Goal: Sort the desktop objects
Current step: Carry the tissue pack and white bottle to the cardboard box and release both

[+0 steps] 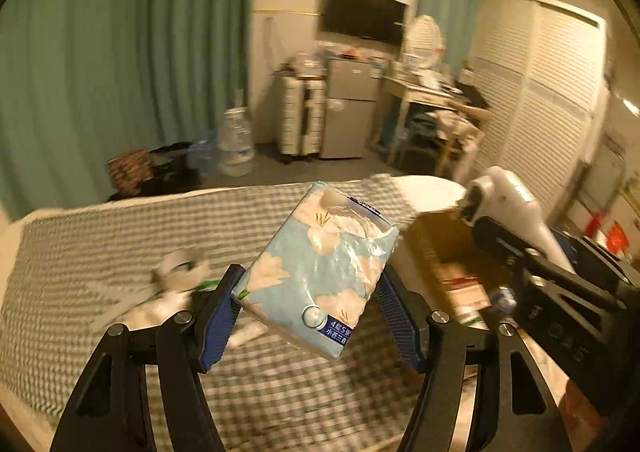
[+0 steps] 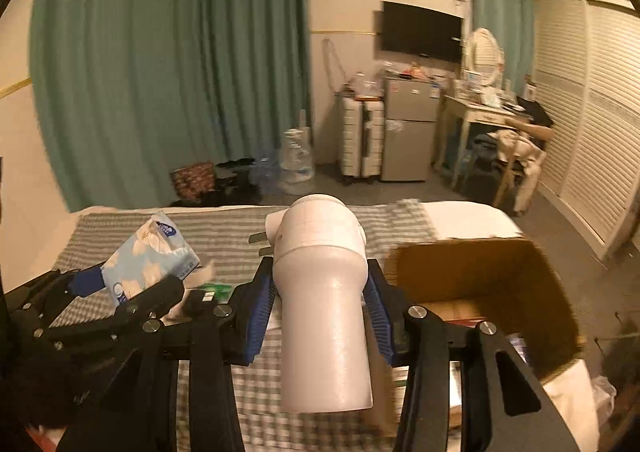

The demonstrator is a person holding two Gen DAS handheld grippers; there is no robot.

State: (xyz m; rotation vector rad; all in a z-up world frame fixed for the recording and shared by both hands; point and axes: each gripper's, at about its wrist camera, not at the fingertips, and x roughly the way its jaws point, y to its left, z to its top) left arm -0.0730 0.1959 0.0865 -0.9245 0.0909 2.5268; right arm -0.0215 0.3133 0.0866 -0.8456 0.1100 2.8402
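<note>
Left wrist view: the left gripper (image 1: pixel 310 310) clamps a tissue pack (image 1: pixel 320 272) between its blue pads, tilted, held above the checked cloth (image 1: pixel 100 236). A tape roll (image 1: pixel 180 266) lies beyond its left finger; the box (image 1: pixel 444 248) is to its right. Right wrist view: the right gripper (image 2: pixel 320 308) grips a white hair dryer (image 2: pixel 324 292) upright by its body, above the cloth, with the open box (image 2: pixel 480 272) just right of its right finger and the left gripper (image 2: pixel 132 284) with the pack to its left.
</note>
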